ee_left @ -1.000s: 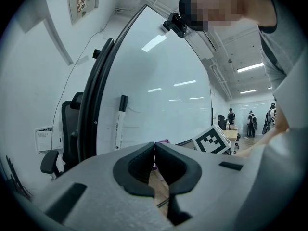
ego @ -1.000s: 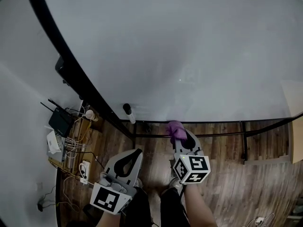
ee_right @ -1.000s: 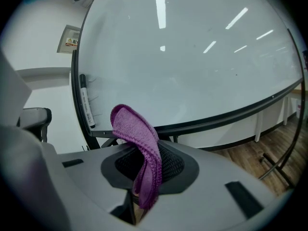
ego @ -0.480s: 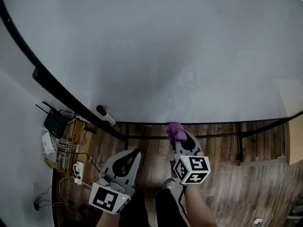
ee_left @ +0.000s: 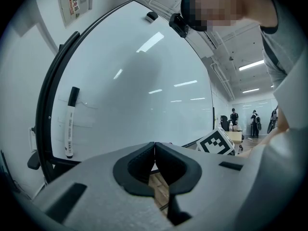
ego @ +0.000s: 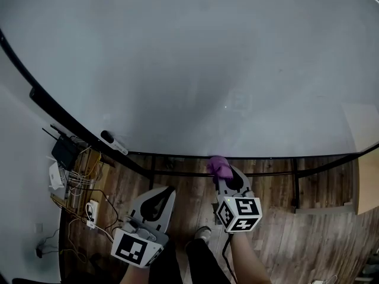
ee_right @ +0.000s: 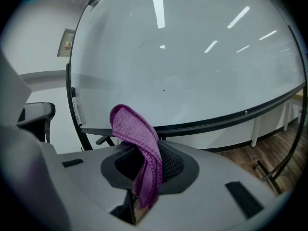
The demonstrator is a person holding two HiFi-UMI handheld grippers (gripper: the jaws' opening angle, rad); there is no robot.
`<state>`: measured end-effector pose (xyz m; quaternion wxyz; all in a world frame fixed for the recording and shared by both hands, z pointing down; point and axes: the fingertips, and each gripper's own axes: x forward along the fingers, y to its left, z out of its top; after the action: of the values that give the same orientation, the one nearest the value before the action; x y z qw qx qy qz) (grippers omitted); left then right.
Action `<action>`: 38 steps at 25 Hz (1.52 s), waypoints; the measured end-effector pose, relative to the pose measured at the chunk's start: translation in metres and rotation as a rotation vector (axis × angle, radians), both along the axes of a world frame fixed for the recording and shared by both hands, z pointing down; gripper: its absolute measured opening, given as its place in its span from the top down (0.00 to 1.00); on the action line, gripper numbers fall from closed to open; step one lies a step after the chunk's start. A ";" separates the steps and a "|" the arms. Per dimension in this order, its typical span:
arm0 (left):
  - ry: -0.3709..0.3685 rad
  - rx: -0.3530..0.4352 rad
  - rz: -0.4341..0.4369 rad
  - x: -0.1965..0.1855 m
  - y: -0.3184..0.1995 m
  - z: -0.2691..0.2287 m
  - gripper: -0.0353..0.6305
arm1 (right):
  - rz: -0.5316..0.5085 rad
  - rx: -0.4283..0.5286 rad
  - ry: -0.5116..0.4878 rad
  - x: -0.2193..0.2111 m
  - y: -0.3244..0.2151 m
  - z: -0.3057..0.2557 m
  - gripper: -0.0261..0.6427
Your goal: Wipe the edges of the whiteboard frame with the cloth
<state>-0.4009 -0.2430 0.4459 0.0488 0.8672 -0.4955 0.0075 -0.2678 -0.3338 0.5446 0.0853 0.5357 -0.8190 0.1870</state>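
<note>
Pinching purple cloth between right gripper fingers, tuft above tips, left gripper fingers together, empty.

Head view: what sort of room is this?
Likely an office or meeting room: a large black-framed whiteboard with a marker, a router and tangled cables beside it, wood floor.

Wood-plank floor under you, dark brown. At the left, by the wall: a tangle of cables with a white power strip among them. A router is close by; its footing is unclear. Black stand legs rest on the planks. Your shoe is planted near the centre.
</note>
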 end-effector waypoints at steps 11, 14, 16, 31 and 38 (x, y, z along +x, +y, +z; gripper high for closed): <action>-0.010 0.008 0.003 0.021 -0.005 -0.002 0.92 | 0.012 -0.002 -0.008 0.022 -0.003 0.002 0.85; -0.003 0.007 0.015 0.025 -0.006 -0.004 0.92 | 0.019 -0.008 -0.001 0.025 -0.003 0.001 0.85; -0.001 0.010 0.024 0.025 -0.006 -0.006 0.92 | 0.026 -0.014 -0.002 0.024 -0.003 0.002 0.85; 0.005 0.022 0.128 0.001 -0.007 -0.012 0.92 | 0.132 -0.039 -0.017 0.023 -0.001 0.002 0.85; 0.010 -0.009 0.106 0.002 -0.015 -0.008 0.92 | 0.121 -0.036 -0.004 0.023 -0.004 0.001 0.85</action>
<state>-0.3994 -0.2581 0.4383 0.0545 0.8921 -0.4485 0.0081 -0.2446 -0.3374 0.5454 0.0818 0.5825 -0.7817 0.2074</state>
